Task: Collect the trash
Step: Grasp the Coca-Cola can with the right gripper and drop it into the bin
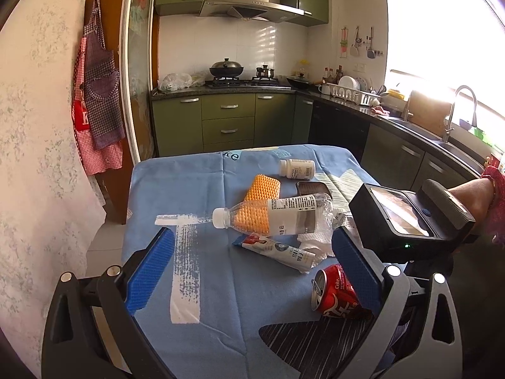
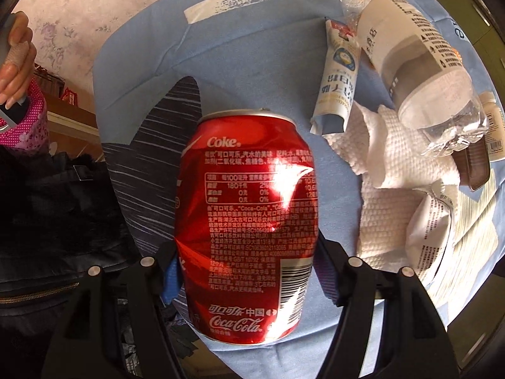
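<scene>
The dented red cola can (image 2: pixel 246 227) lies on its side near the edge of the counter (image 2: pixel 151 50), on the blue patterned cloth, its top rim pointing away from the right camera. The right hand-held gripper (image 2: pixel 247 271) points straight down over it with one blue pad on each side of the can's lower half; its jaws stand apart and I cannot tell whether the pads press the metal yet. In the left view the same can (image 1: pixel 334 293) sits just behind that gripper's blue finger (image 1: pixel 356 268).

Just beside the can lies a crumpled white paper towel (image 2: pixel 397 195), with a flattened white tube (image 2: pixel 339 75) and a clear plastic bottle (image 2: pixel 416 63) resting partly on it. Under the bottle in the left view is an orange sponge (image 1: pixel 262 189); a small white pill bottle (image 1: pixel 298 168) and a dark tin lid (image 1: pixel 314 188) lie farther back.

The left hand-held gripper (image 1: pixel 249 268) hovers above the cloth, jaws wide apart and empty.
</scene>
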